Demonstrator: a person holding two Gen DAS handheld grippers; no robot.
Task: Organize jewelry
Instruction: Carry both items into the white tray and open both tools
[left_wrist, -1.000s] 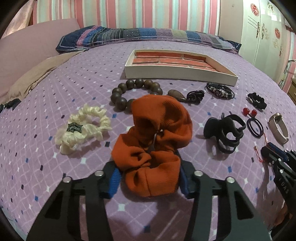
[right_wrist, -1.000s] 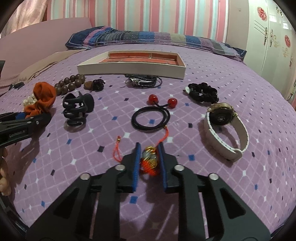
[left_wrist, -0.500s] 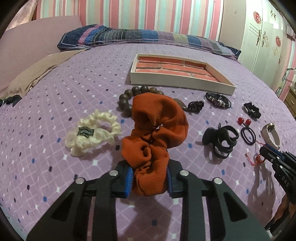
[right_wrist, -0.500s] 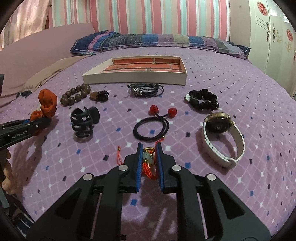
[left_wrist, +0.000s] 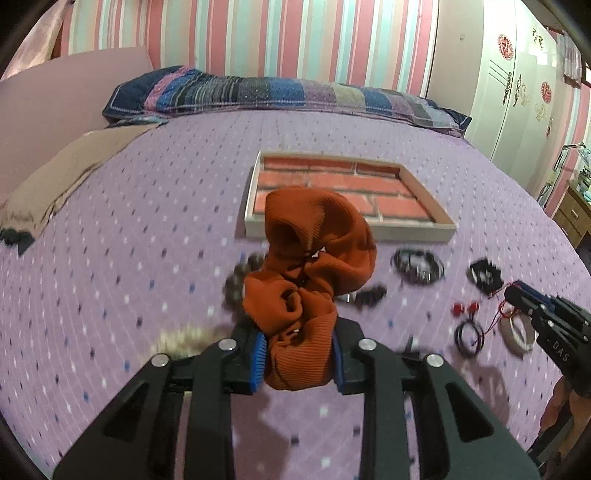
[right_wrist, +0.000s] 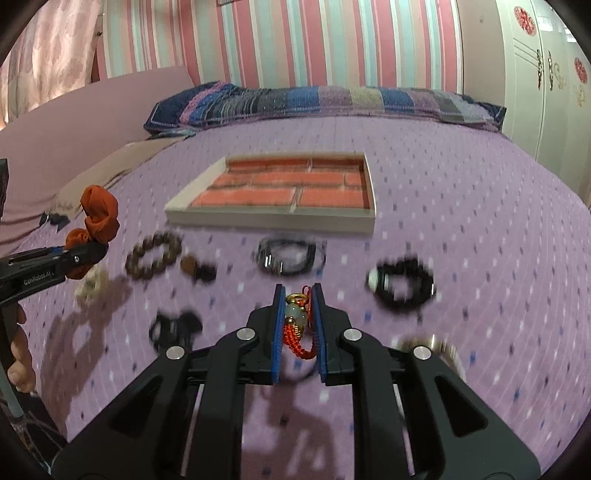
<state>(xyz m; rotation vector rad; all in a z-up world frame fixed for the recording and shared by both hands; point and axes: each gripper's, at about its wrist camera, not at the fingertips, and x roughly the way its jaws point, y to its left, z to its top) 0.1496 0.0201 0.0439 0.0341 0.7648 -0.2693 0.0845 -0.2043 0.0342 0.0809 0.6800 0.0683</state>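
**Both hand-held grippers loaded above the bed**

Left hand-held gripper (left_wrist: 298, 363): blue-padded fingers (left_wrist: 258, 360) clamped on the lower folds of an orange scrunchie (left_wrist: 314, 280). The scrunchie stands up from the grip, clear of the purple bedspread (left_wrist: 129, 229); the right wrist view confirms it raised off the bed.

Right hand-held gripper (right_wrist: 298, 325): fingers pressed together on a red cord charm (right_wrist: 295, 317) with a pale bead and gold ring; red tassel loops hang between the pads.

Tray (right_wrist: 184, 212): shallow, pale-rimmed, brick-patterned floor, lying on the bed ahead of both grippers.

Lying on the bedspread, blurred:
- wooden bead bracelet (right_wrist: 153, 254), near the left gripper
- dark cord bracelet (right_wrist: 291, 254), just before the tray
- black beaded bracelet (right_wrist: 402, 284), to the right
- black claw clip (right_wrist: 173, 328), nearer the camera
- cream scrunchie (right_wrist: 90, 284), beneath the left gripper
- black hair tie with red beads (left_wrist: 467, 321)
- white-strap watch (left_wrist: 517, 328), partly behind the right gripper
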